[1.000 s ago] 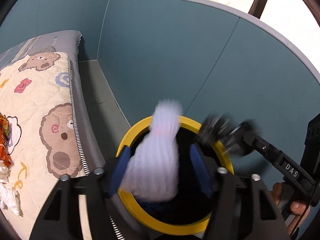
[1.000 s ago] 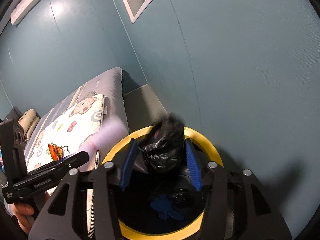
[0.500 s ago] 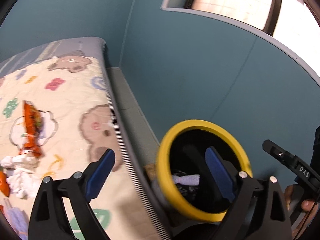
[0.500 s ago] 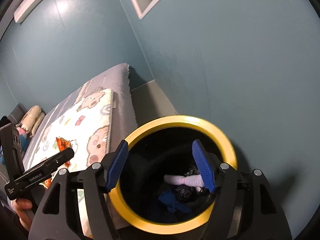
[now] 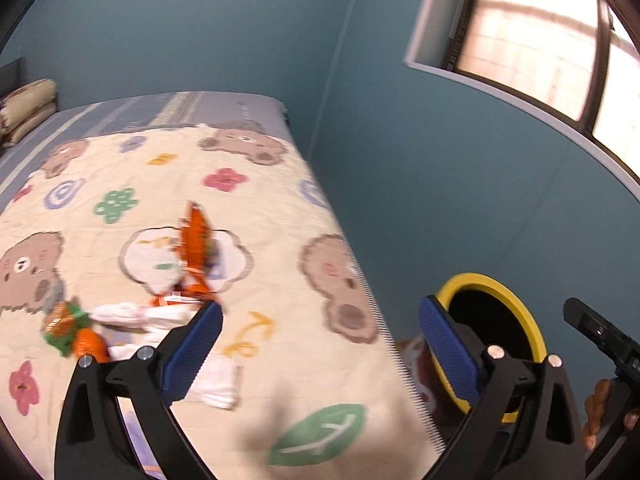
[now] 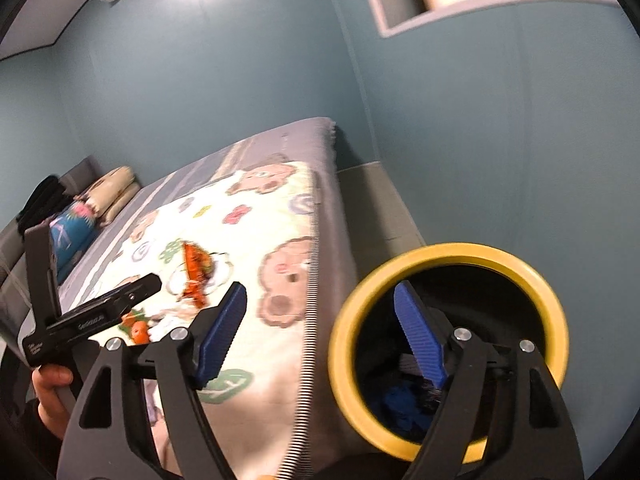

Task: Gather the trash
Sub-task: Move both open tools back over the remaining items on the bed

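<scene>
Both hand-held tools tilt downward over the near corner of the bed (image 5: pixel 248 136), where a cream quilted blanket printed with bears and flowers (image 5: pixel 280 216) lies on a grey mattress against teal walls. The left gripper (image 5: pixel 320 344) points across the blanket, and a hand (image 6: pixel 50 392) wraps its handle at the lower left of the right wrist view. The right gripper (image 6: pixel 320 338) straddles the mattress edge and the bin, with fingers of the other hand (image 5: pixel 600 412) just visible at the right edge of the left wrist view. Scattered on the blanket, ahead of the left tool, lie an orange crinkled snack wrapper (image 5: pixel 196 240), crumpled white tissues (image 5: pixel 132 316), a folded white paper piece (image 5: pixel 218 380) and a small orange and green wrapper (image 5: pixel 70 330), all somewhat blurred. A round black bin with a yellow rim (image 6: pixel 448 256) stands on the floor just beside the bed, between it and the wall; inside it sit blue scraps (image 6: pixel 400 400) and something pale that is hard to make out. A folded beige pillow (image 5: pixel 28 108) rests at the far end. The jaws of both tools are opening: the left ones stand very wide, the right ones fairly wide, and nothing lies between either pair of blue ribbed pads (image 5: pixel 192 348).
</scene>
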Available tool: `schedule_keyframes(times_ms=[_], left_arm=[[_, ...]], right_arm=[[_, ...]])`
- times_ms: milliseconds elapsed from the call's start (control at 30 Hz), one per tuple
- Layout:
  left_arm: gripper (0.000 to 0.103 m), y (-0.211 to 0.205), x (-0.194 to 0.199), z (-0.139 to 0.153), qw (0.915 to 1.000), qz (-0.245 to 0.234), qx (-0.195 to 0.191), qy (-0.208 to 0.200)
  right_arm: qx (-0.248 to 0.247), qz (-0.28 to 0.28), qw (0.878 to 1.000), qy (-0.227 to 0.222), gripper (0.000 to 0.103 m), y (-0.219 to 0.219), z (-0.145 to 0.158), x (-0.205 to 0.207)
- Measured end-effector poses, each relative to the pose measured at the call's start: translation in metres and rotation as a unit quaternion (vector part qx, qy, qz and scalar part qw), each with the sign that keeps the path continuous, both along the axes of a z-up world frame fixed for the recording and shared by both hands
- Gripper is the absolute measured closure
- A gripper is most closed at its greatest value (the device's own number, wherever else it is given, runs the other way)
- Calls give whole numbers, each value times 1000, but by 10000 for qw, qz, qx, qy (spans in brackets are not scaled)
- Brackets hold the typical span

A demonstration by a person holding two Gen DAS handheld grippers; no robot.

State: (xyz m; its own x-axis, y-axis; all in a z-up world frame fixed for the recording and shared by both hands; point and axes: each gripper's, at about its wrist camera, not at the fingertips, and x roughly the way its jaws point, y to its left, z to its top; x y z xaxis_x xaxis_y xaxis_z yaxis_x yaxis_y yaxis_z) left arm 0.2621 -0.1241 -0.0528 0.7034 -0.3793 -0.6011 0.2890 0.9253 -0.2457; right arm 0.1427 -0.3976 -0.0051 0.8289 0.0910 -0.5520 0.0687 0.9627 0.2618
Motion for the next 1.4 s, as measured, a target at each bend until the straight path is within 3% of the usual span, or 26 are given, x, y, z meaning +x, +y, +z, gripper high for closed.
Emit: schedule_keyframes(times_ms=[400, 600, 967, 1400], left_arm=[[8, 96, 13, -10, 9962, 817, 294, 39], [8, 148, 26, -30, 9912, 1250, 357, 269], [8, 218, 49, -74, 9795, 1848, 241, 770], [8, 255, 72, -117, 9672, 2208, 10, 1257]], right_arm=[[-156, 1020, 9946, 108, 23, 92, 2, 36], [-323, 1407, 9892, 266, 20, 136, -11, 57], [-762, 2002, 9743, 692, 18, 210, -57, 98], [-1245, 2324, 9578, 1141, 18, 259, -120, 138]])
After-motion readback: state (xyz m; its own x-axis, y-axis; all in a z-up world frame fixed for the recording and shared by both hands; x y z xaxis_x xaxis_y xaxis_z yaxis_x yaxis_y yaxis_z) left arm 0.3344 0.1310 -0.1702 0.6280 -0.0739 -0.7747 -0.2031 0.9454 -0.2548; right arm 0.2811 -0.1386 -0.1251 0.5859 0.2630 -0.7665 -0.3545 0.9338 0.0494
